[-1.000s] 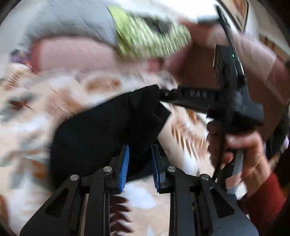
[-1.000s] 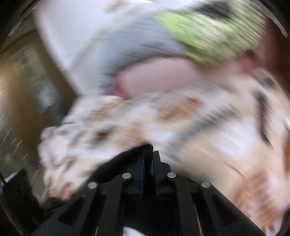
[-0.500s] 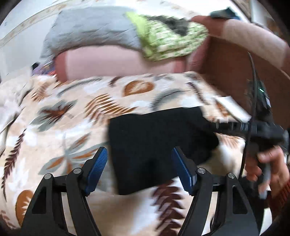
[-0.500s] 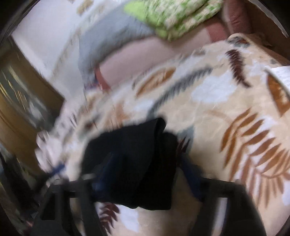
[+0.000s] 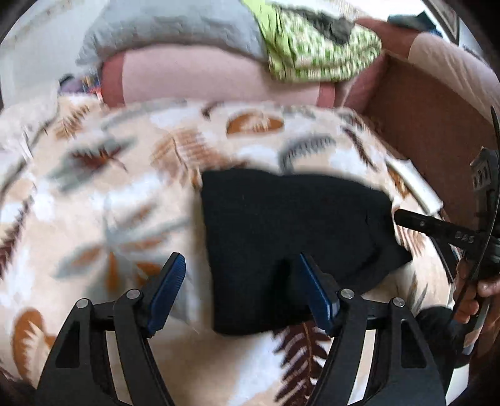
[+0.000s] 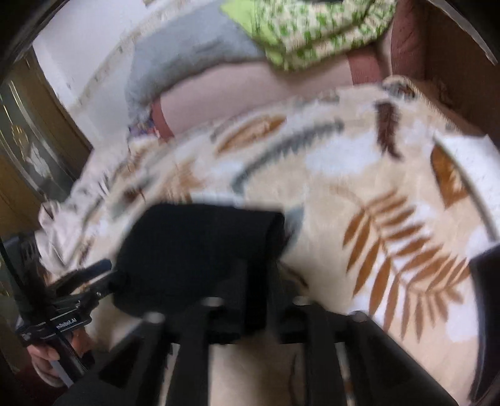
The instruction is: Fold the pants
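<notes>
The black pants (image 5: 281, 231) lie folded into a compact bundle on the leaf-patterned blanket (image 5: 131, 193); they also show in the right wrist view (image 6: 200, 246). My left gripper (image 5: 242, 289) is open, its blue pads wide apart just above the bundle's near edge. My right gripper (image 6: 253, 296) hovers over the bundle's near right corner, its fingers blurred; in the left wrist view its tip (image 5: 415, 220) sits beside the bundle's right edge.
A grey pillow (image 5: 175, 28) and a green-patterned folded cloth (image 5: 318, 50) rest on a pink bolster (image 5: 193, 78) at the bed's far end. A brown wooden bed frame (image 5: 428, 125) runs along the right. A dark cabinet (image 6: 28, 150) stands to the left.
Both grippers held the black cloth a second ago, then let it go. The bundle now lies flat on the blanket and my left gripper stands wide open over it.
</notes>
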`<move>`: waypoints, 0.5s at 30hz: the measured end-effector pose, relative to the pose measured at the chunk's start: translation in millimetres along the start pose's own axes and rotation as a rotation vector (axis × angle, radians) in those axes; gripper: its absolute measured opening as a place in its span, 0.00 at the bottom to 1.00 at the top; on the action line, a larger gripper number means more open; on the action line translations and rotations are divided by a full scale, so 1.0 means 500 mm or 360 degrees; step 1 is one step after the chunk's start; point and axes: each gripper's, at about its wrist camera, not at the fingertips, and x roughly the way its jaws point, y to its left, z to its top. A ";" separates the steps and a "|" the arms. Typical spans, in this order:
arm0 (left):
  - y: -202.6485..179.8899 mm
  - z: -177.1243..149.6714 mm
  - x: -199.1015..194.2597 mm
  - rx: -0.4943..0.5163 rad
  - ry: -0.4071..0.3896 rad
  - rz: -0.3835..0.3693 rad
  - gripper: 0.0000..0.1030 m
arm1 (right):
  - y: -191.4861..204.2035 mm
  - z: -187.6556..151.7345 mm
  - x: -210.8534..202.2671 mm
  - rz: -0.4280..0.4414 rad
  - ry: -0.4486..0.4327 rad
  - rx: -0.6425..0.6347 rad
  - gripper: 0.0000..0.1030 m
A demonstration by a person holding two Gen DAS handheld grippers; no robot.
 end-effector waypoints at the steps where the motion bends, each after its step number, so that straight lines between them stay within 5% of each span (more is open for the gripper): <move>1: 0.004 0.016 -0.004 0.0004 -0.0031 0.0020 0.71 | -0.004 0.013 -0.008 0.0031 -0.0046 0.0040 0.79; 3: 0.007 0.048 0.012 0.0027 -0.0025 0.0048 0.71 | -0.010 0.035 0.007 0.0050 -0.0068 0.0115 0.84; 5: 0.005 0.068 0.041 0.0039 -0.0009 0.0068 0.71 | -0.011 0.045 0.047 0.0046 -0.0001 0.0152 0.67; 6: 0.002 0.078 0.060 0.0050 0.0002 0.0076 0.71 | -0.013 0.052 0.077 0.0045 0.0044 0.0165 0.30; 7: 0.001 0.086 0.080 0.0045 0.0017 0.0100 0.71 | -0.010 0.055 0.103 0.0055 0.0095 0.0162 0.03; 12: 0.011 0.087 0.129 -0.0071 0.0067 0.0161 0.71 | 0.019 0.079 0.092 -0.0032 -0.0032 0.0011 0.01; 15: 0.007 0.069 0.155 -0.0092 0.0089 0.0158 0.74 | -0.001 0.070 0.117 -0.0115 0.0023 0.0013 0.01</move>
